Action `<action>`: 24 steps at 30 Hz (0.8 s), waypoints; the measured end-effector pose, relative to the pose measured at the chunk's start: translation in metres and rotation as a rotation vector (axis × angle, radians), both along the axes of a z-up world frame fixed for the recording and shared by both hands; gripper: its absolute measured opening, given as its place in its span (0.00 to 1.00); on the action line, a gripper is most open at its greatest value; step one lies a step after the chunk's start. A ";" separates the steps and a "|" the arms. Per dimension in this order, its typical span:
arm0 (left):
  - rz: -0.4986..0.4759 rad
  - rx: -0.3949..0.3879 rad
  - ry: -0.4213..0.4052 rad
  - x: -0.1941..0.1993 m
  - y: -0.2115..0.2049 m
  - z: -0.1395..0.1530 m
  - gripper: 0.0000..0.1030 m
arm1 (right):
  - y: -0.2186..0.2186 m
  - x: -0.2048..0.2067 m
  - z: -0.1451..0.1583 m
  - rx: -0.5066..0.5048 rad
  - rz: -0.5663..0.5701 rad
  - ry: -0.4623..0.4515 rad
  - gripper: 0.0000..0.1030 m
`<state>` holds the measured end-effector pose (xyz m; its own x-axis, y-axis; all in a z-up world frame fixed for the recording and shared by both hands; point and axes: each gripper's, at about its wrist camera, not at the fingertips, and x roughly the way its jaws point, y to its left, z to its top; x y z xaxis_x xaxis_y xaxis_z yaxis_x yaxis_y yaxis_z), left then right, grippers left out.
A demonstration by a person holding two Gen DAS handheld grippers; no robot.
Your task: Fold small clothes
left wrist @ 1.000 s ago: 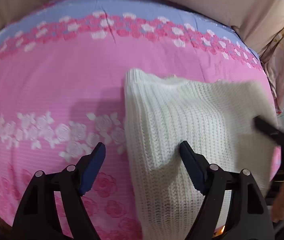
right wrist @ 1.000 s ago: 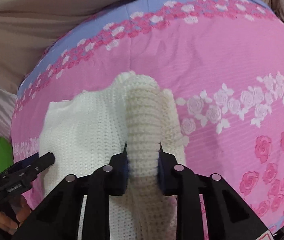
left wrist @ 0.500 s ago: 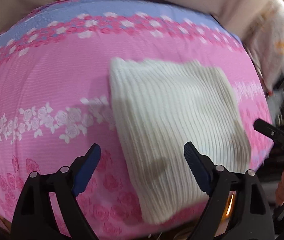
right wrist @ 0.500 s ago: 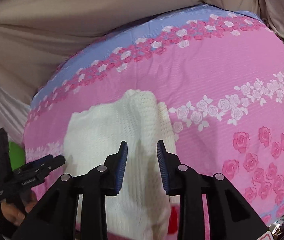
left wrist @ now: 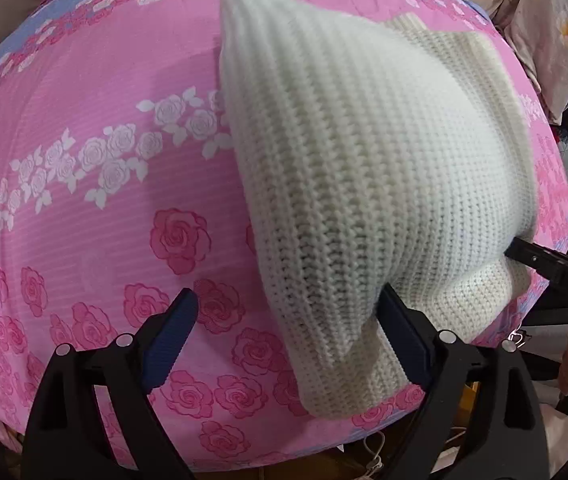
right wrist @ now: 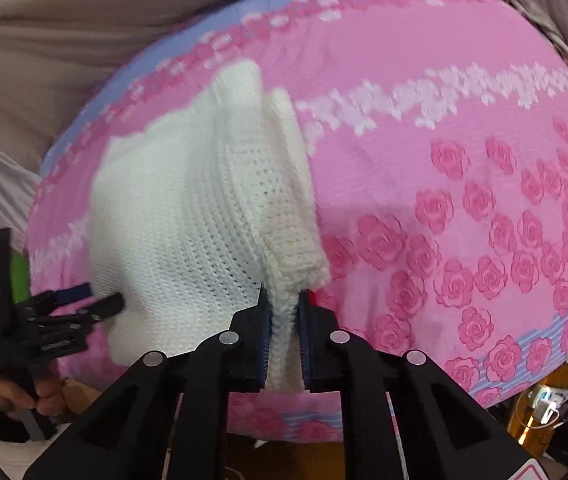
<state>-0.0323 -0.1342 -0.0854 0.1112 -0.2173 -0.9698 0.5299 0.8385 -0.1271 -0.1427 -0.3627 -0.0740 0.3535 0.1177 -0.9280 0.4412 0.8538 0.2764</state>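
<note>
Seen from the left wrist, the white knitted garment [left wrist: 372, 184] fills the centre and upper right of the frame, lying on the pink rose-print bedspread [left wrist: 83, 208]. The left gripper [left wrist: 288, 340] is held spread wide; its right finger [left wrist: 404, 336] is tucked against the garment's near corner, while the left finger stands apart over bare bedspread, so nothing is pinched. At the right edge the right gripper [left wrist: 556, 276] is seen meeting the garment's near right edge.

From the right wrist, somewhat blurred, the garment [right wrist: 187, 216] occupies the centre left, rising toward the camera in a ridge. The right gripper [right wrist: 284, 328] is pressed together on the near edge of that ridge, with knit bunched between the pads. The left gripper [right wrist: 83, 304] appears at the lower left, just at the garment's other near corner.

A fold is judged to be in hand, with only one corner secured. To do it well, the left corner should be gripped through all layers before lifting, and both corners should be carried level and at equal pace, so that the thick knit is laid over squarely and is not skewed or stretched.
</note>
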 end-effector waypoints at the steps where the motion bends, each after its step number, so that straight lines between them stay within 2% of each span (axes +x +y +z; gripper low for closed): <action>1: 0.002 -0.001 -0.011 -0.001 0.000 0.003 0.85 | -0.003 -0.001 -0.020 0.017 0.000 0.032 0.13; 2: 0.001 -0.007 -0.025 -0.003 0.001 0.008 0.85 | -0.007 -0.004 -0.024 0.055 -0.021 0.011 0.13; 4: 0.000 -0.018 -0.063 -0.006 0.002 0.026 0.83 | -0.010 -0.007 -0.005 0.068 -0.041 0.000 0.14; 6: 0.012 -0.062 -0.100 -0.006 0.007 0.048 0.82 | -0.008 -0.010 0.022 0.017 -0.038 -0.029 0.15; 8: 0.038 -0.124 -0.133 0.000 0.011 0.072 0.83 | -0.006 -0.010 0.051 -0.070 -0.028 -0.072 0.23; 9: 0.051 -0.146 -0.142 0.004 0.010 0.079 0.83 | -0.005 -0.006 0.066 -0.108 -0.017 -0.103 0.23; 10: 0.060 -0.171 -0.152 0.011 0.009 0.085 0.83 | -0.005 0.000 0.078 -0.121 -0.007 -0.136 0.23; 11: 0.071 -0.177 -0.169 0.019 0.004 0.089 0.83 | -0.008 0.006 0.085 -0.116 0.001 -0.162 0.19; 12: 0.078 -0.157 -0.188 0.025 -0.003 0.087 0.83 | -0.008 0.016 0.092 -0.099 0.018 -0.198 0.15; 14: 0.084 -0.108 -0.201 0.038 -0.015 0.074 0.83 | 0.000 0.043 0.093 -0.091 0.061 -0.223 0.03; 16: 0.091 -0.042 -0.185 0.052 -0.024 0.051 0.83 | 0.013 0.075 0.076 -0.119 0.107 -0.189 0.02; 18: 0.097 0.004 -0.147 0.061 -0.028 0.026 0.84 | 0.015 0.101 0.039 -0.155 0.130 -0.091 0.00; 19: 0.112 0.002 -0.131 0.064 -0.026 0.021 0.85 | 0.012 0.111 0.016 -0.162 0.128 -0.023 0.00; 20: 0.133 -0.009 -0.118 0.066 -0.023 0.019 0.85 | 0.007 0.115 0.001 -0.133 0.119 0.002 0.00; 22: 0.158 -0.025 -0.108 0.065 -0.017 0.025 0.85 | 0.000 0.111 0.009 -0.077 0.075 -0.025 0.00; 24: 0.154 -0.027 -0.128 0.061 -0.014 0.034 0.84 | 0.001 0.100 0.036 -0.070 0.061 -0.078 0.00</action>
